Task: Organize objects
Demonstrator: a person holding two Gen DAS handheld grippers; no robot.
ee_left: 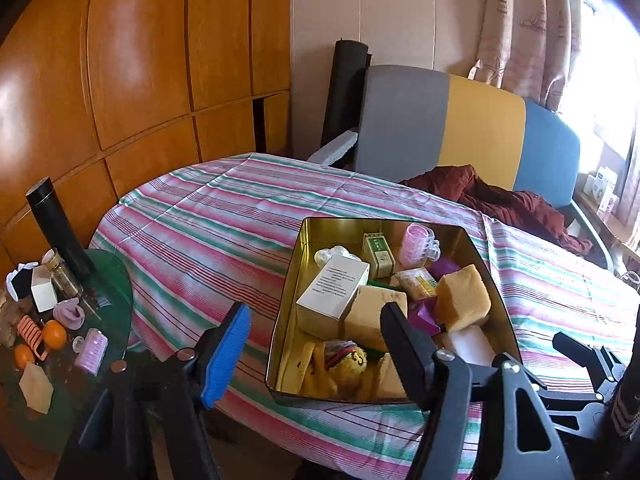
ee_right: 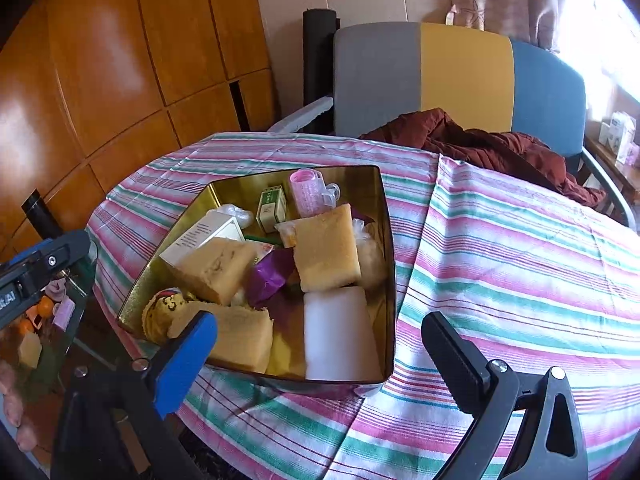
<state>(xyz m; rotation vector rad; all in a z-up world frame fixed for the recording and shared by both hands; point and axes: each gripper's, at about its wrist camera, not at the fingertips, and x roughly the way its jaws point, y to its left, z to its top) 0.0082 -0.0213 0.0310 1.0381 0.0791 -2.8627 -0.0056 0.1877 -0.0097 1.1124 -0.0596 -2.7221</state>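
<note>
A gold tin [ee_left: 289, 300] stands open on the striped tablecloth [ee_left: 208, 216]. It holds tan sponges [ee_left: 462, 298], a white box [ee_left: 334, 286], a green box [ee_left: 377, 254], a pink roller [ee_left: 418, 242] and a white foam block [ee_left: 468, 344]. My left gripper [ee_left: 316, 344] hangs open at the tin's near left edge with nothing between its fingers. In the right wrist view the tin [ee_right: 374, 192] lies just ahead. My right gripper [ee_right: 320, 360] is wide open at its near edge, with only the white foam block [ee_right: 340, 332] beyond the gap. The pads touch nothing.
A green glass side table [ee_left: 114, 276] at the left carries a black flask [ee_left: 56, 228], oranges [ee_left: 54, 334], another pink roller [ee_left: 92, 350], a soap block [ee_left: 36, 386] and small jars. A tricolour chair [ee_left: 480, 132] with a dark red cloth [ee_left: 504, 200] stands behind. A hand [ee_right: 12, 400] shows at lower left.
</note>
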